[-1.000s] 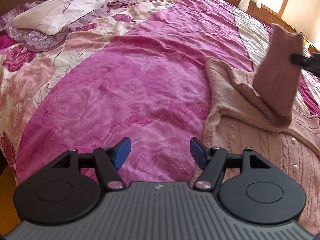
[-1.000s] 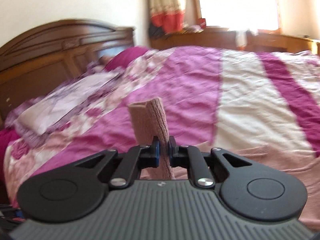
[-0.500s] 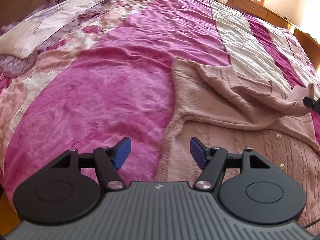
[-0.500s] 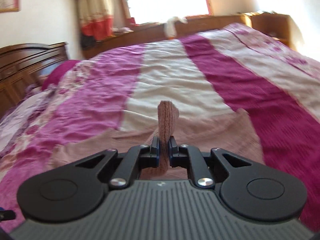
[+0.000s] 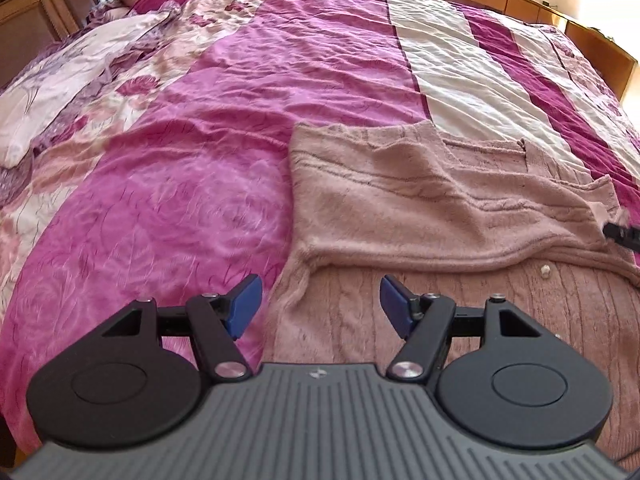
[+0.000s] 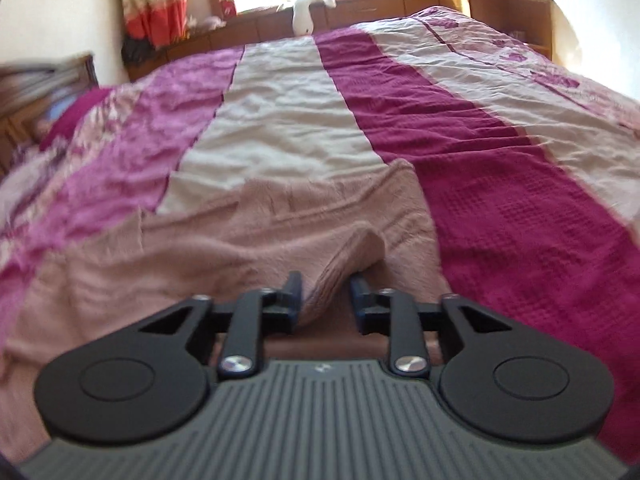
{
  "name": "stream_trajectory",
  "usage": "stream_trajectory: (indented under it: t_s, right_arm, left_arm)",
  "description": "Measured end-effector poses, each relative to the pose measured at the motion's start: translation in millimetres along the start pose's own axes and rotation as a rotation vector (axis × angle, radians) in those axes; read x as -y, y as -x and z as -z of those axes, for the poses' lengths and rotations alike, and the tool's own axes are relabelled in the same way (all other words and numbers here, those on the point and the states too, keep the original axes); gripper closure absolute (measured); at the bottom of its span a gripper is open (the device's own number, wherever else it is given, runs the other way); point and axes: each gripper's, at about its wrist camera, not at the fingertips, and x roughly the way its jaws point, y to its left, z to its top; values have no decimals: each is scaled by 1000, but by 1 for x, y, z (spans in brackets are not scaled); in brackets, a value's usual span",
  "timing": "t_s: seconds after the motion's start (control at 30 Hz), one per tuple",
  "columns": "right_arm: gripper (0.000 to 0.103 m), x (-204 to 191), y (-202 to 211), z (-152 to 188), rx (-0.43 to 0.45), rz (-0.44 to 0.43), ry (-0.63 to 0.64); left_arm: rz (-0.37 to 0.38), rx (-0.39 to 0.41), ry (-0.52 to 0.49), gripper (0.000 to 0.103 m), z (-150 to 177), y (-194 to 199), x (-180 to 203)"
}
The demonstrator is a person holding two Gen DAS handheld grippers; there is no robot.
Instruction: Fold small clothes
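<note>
A dusty-pink knitted cardigan point(image 5: 420, 208) lies on the bed with one sleeve folded across its body toward the right. My left gripper point(image 5: 320, 304) is open, low over the cardigan's left edge, with nothing between its blue pads. In the right wrist view, the sleeve cuff point(image 6: 348, 256) rests in a hump on the cardigan point(image 6: 200, 248), between the parted fingers of my right gripper point(image 6: 326, 294), which is open. The tip of the right gripper point(image 5: 622, 234) also shows at the right edge of the left wrist view, beside the sleeve end.
The bedspread point(image 5: 200, 140) has pink, cream and dark magenta stripes. A floral pillow point(image 5: 60, 92) lies at the far left by the wooden headboard point(image 5: 40, 12). A white plush toy point(image 6: 304, 12) sits on the wooden ledge under the window, with a curtain point(image 6: 152, 0) to its left.
The right gripper carried the raised sleeve across and down onto the cardigan, then opened and let it go. The left gripper moved right, over the cardigan's edge.
</note>
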Motion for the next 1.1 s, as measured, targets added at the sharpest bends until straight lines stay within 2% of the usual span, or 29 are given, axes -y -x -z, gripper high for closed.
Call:
stream_trajectory:
  t_s: [0.1,0.23,0.4,0.5,0.67,0.73,0.77,0.8,0.87,0.97,1.1]
  right_arm:
    - [69,9,10,-1,-22,-25,29]
    - [67,25,23,-16,5,-59,10]
    - [65,30,5,-40,36,-103,41]
    - [65,27,-23,-46,2,-122,73]
    - [65,22,-63,-37,-116,-95,104]
    - [64,21,-61,-30,-92,-92,97]
    - [68,21,-59,-29,-93,-95,98]
    - [88,19,-57,-29,-96,-110,107]
    - [90,14,-48,-30,-85,-147,145]
    - [90,4,-21,-42,1,-167,206]
    - [90,8,11,-66,124,-96,176]
  left_arm:
    - [0,9,-10,31,-8,-6,5]
    - [-5,10,-7,31,-16,-15,8]
    - [13,8,20,31,-27,-27,9]
    - [18,14,21,31,-31,-30,11]
    - [27,36,8,31,-37,-35,12]
    - [32,48,4,31,-38,-36,12]
    - [37,55,2,31,-39,-38,12]
    - [41,59,1,31,-40,-40,12]
    - [49,67,4,31,-42,-44,12]
    - [70,92,9,31,-46,-51,15]
    - [80,115,-5,31,-54,-68,24]
